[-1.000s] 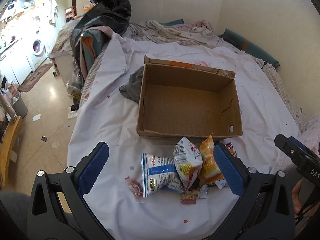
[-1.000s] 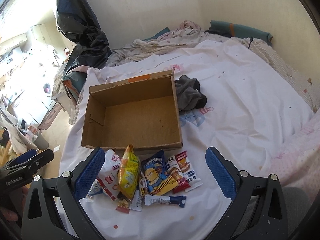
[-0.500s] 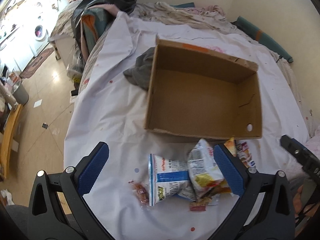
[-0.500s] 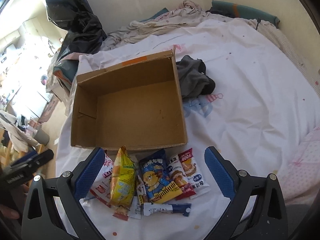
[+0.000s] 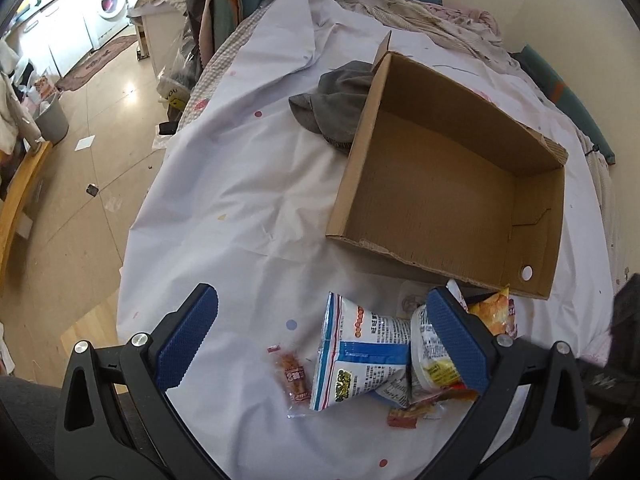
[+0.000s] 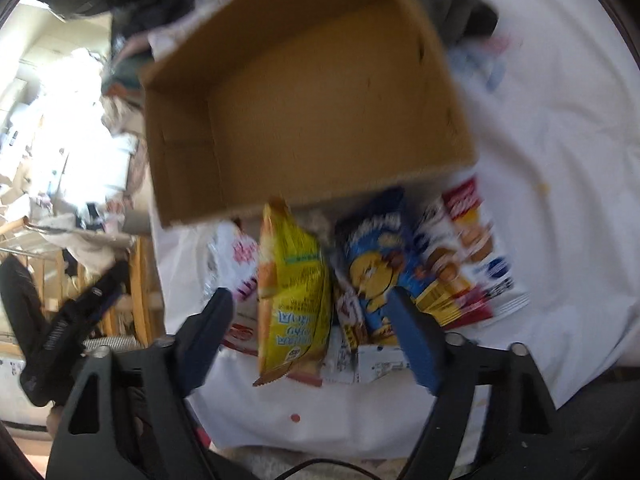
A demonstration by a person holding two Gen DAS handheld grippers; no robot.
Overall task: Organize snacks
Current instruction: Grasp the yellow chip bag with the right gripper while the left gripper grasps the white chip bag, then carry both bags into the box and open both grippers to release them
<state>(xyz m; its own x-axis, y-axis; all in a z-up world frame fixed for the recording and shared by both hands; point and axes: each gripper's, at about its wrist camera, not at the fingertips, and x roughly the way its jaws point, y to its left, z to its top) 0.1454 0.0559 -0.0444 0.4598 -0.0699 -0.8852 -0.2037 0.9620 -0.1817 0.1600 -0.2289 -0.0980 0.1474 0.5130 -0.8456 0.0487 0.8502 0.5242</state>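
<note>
An empty cardboard box (image 5: 448,184) (image 6: 312,92) sits on the white bedsheet. Several snack packets lie in a pile just in front of its near wall. In the left wrist view I see a white-and-blue bag (image 5: 356,356) and a small red packet (image 5: 292,376). In the right wrist view I see a yellow bag (image 6: 292,292), a blue bag (image 6: 376,264) and a white-and-red packet (image 6: 468,252). My left gripper (image 5: 320,336) is open above the white-and-blue bag. My right gripper (image 6: 312,320) is open, with the yellow bag between its fingers, low over the pile.
A grey cloth (image 5: 336,104) lies against the box's far left side. The bed's left edge drops to a tiled floor (image 5: 80,128). Bedding and clothes are heaped at the head of the bed (image 5: 400,4). The left gripper's body shows in the right wrist view (image 6: 72,328).
Both grippers have dropped closer to the snack pile. The right wrist view is now blurred and close on the yellow bag. The left view has swung left. Both stay open.
</note>
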